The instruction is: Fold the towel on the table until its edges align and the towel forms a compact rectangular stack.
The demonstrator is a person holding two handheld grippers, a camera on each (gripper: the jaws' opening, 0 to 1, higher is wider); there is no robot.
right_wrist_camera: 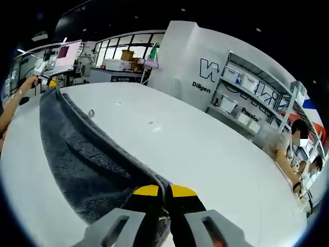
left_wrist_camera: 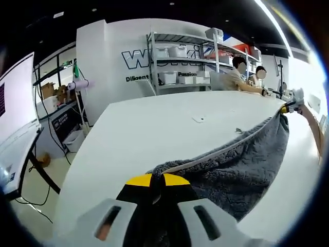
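Left gripper point(left_wrist_camera: 158, 181), yellow-tipped jaws clamped on one corner of the grey fleecy towel point(left_wrist_camera: 241, 164). Right gripper point(right_wrist_camera: 165, 191) likewise pinches another corner. Towel stretches between them, draped over the smooth white table point(left_wrist_camera: 154, 128)

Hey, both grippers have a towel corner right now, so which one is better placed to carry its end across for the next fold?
Neither clearly. The left gripper and right gripper are each shut on an end of the grey towel, stretched taut over the white table. Bare tabletop lies beyond both, so either could lead.
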